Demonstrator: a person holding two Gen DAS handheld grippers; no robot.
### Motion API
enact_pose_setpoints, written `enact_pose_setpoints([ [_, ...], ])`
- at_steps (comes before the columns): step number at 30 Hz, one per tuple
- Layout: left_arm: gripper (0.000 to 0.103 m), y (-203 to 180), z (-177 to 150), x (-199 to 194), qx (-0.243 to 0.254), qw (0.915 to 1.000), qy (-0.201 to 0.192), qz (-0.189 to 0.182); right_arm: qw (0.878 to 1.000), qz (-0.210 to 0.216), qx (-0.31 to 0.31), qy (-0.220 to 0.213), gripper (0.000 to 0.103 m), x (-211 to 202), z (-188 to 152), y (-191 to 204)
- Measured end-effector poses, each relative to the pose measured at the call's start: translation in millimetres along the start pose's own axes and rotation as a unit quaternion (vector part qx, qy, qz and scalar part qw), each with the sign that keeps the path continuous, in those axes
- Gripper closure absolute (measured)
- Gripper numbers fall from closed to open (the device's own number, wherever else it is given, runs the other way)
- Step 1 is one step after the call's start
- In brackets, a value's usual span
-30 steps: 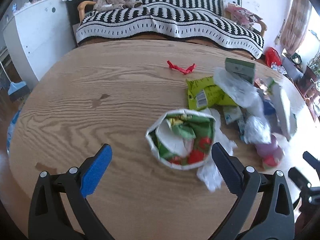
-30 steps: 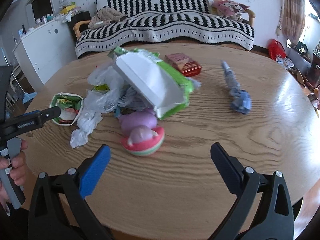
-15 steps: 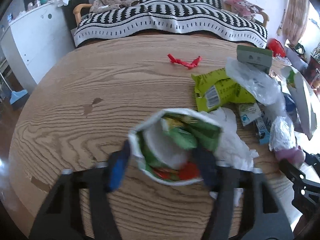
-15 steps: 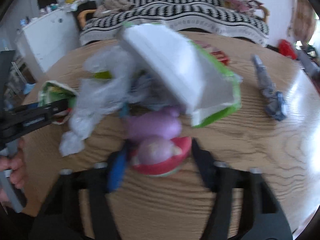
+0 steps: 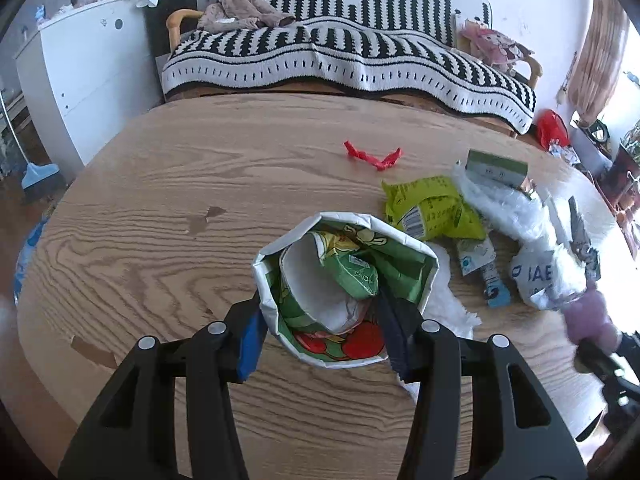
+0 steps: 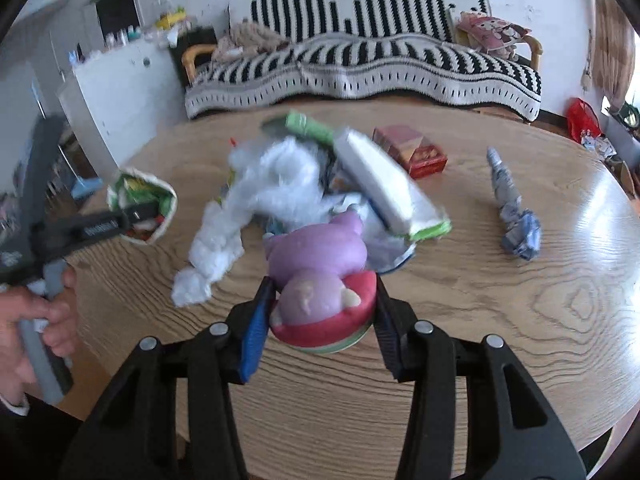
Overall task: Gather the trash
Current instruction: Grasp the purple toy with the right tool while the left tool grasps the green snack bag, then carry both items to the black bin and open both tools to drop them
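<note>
Between both jaws now, seemingly: trash.

- Your table (image 5: 168, 184) is wood, smooth, with wavy grain lines.
- The bag (image 5: 344, 292) at 6 o'clock looks like shiny printed foil.
- The purple toy (image 6: 320, 268) looks soft and matt.
- The white wrap (image 6: 272, 176) at its 11 o'clock is thin crinkly plastic.

At my twelve o'clock a sofa (image 5: 352, 60) wears a striped blanket (image 6: 360, 68); a white cabinet (image 5: 92, 76) stands at ten.
</note>
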State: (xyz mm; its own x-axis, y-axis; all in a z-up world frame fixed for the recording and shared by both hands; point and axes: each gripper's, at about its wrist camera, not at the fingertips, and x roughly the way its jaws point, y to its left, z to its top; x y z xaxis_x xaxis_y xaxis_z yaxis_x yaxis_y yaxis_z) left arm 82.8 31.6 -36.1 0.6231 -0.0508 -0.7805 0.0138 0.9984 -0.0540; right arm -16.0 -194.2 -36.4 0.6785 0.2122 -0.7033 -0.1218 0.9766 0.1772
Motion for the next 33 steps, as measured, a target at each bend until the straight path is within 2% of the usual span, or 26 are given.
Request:
enact_pose_setpoints([
  [4, 0.054, -9, 4, -17, -0.005, 0.9997, -0.018, -0.014, 0.999, -0.008, 0.028, -0.033, 0.056, -35, 6, -31],
  [8, 0.054, -30, 5, -36, 0.005, 0.9987, -0.038, -0.035, 0.995, -0.045, 0.076, -0.050, 0.056, -68, 0, -90],
  [14, 0.054, -98, 1, -58, 0.063, 0.9924, -0.063, -0.084, 0.980, -0.125, 0.137, -0.069, 0.056, -130, -27, -189],
  [18, 0.054, -163, -7, -79, 0.104, 0.9827, -0.074, -0.135, 0.960, -0.201, 0.180, -0.079, 0.055, -184, -63, -261],
  [20, 0.054, -197, -16, -88, 0.130, 0.9759, -0.079, -0.156, 0.950, -0.222, 0.207, -0.077, 0.055, -205, -82, -293],
  [24, 0.054, -290, -45, -103, 0.179, 0.9565, -0.067, -0.221, 0.924, -0.266, 0.266, -0.067, 0.055, -247, -130, -356],
  [26, 0.054, -340, -68, -104, 0.203, 0.9432, -0.047, -0.259, 0.915, -0.275, 0.290, -0.061, 0.055, -261, -149, -379],
  [27, 0.054, -373, -86, -103, 0.220, 0.9333, -0.029, -0.282, 0.909, -0.281, 0.304, -0.055, 0.055, -267, -161, -391],
  [33, 0.054, -489, -178, -84, 0.281, 0.8946, 0.064, -0.342, 0.888, -0.271, 0.371, -0.016, 0.054, -274, -212, -440],
])
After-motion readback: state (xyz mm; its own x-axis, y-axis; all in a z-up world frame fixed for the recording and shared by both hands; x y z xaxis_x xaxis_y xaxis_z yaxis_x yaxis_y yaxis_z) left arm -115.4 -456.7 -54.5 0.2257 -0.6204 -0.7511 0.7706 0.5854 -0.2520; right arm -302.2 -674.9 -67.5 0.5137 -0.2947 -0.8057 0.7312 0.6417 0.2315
